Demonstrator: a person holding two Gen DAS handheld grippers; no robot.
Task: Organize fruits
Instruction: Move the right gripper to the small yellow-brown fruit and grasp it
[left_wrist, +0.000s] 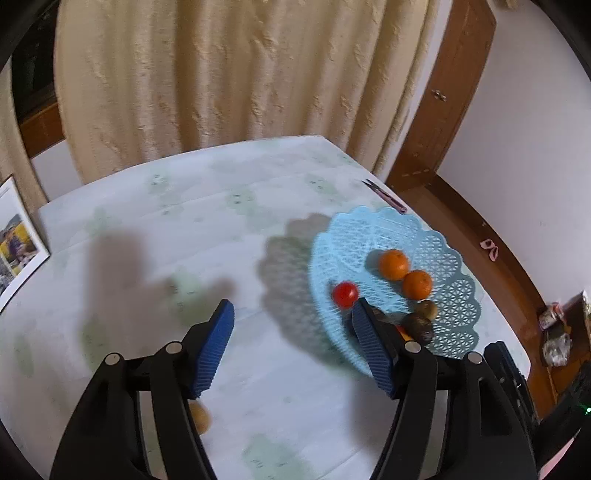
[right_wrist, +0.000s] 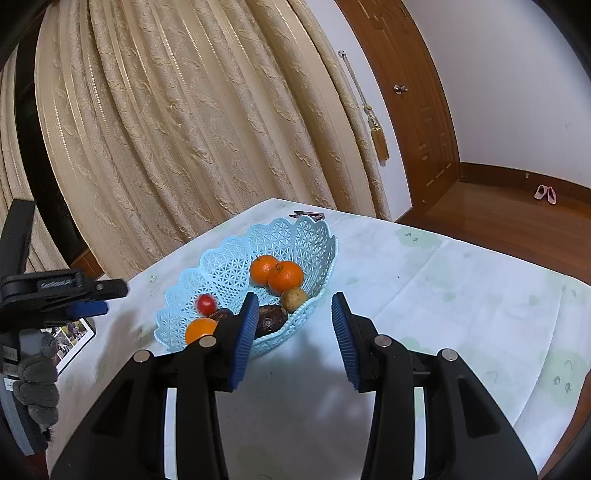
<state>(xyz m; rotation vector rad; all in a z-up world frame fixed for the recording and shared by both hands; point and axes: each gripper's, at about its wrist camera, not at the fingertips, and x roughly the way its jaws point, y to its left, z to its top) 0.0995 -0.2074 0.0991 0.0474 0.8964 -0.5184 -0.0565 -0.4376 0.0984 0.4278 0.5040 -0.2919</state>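
Both tools, left (left_wrist: 291, 332) and right (right_wrist: 291, 328), gape empty; basket (right_wrist: 236, 254) holds three oranges (right_wrist: 285, 277), one tomato (right_wrist: 205, 304).

On my table (right_wrist: 461, 295) the basket (right_wrist: 236, 258) sits toward the far edge, holding two oranges (right_wrist: 277, 273) touching at its back, a tomato (right_wrist: 205, 304) at its left, and a third orange (right_wrist: 199, 329) nearest me.
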